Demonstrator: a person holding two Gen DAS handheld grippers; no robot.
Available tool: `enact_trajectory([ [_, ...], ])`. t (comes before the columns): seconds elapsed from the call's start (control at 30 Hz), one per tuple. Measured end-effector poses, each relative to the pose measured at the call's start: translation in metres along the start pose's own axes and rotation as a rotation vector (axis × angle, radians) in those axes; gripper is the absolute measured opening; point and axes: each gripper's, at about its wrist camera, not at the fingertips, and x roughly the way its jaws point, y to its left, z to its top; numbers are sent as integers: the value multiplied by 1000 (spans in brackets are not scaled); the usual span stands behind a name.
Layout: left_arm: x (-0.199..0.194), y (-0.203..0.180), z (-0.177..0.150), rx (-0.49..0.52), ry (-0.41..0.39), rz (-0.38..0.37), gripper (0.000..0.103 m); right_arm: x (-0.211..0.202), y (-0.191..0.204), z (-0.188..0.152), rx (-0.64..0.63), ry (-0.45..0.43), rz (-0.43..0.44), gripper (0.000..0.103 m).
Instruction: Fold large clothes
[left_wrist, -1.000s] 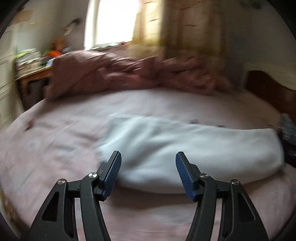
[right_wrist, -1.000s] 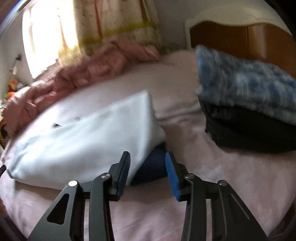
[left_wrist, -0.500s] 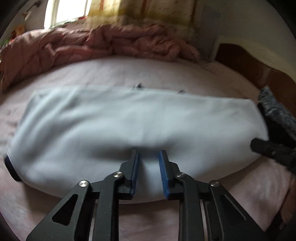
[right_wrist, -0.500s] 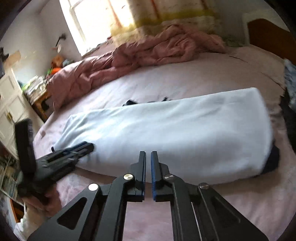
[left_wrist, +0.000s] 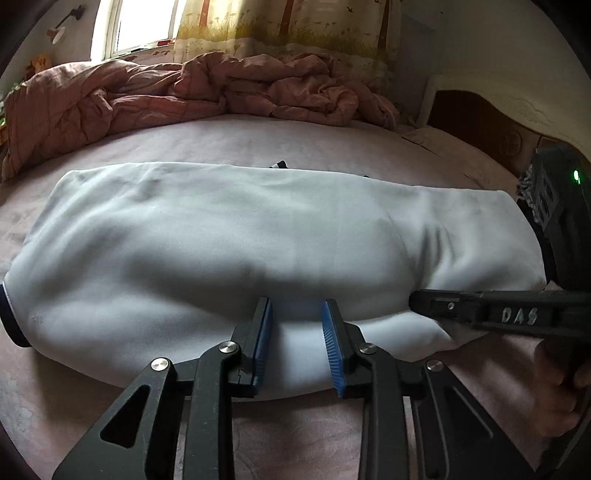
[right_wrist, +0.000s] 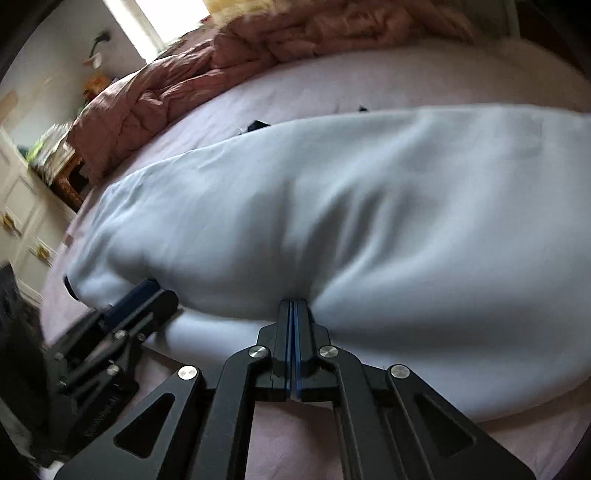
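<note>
White garment (left_wrist: 258, 229) lies on the pink bed (left_wrist: 295, 144), long axis running left-right. Left gripper (left_wrist: 297, 325) at its near edge, jaws easing apart, cloth between the pads. Right gripper (right_wrist: 293, 314) clenched on that same edge. Best lift both evenly, carrying the near edge toward the rumpled duvet (left_wrist: 184, 96) beyond.

Pale blue-white garment (left_wrist: 258, 236), folded into a long band, flat across pink bed (left_wrist: 258, 136)
</note>
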Motion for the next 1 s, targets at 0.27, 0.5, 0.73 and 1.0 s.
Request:
enact_trajectory([
  [0.27,2,-9,0,30,8,55,30,-8,19,29,-25,16,-88,0],
  [0.5,2,-9,-3,37,3,76,31,25,14,89,3,55,-153,0],
  [0.73,3,-9,-4,34,6,80,31,77,2,145,101,102,-205,0],
  [1.0,4,-8,-3,36,10,83,33,45,9,122,116,142,-81,0],
])
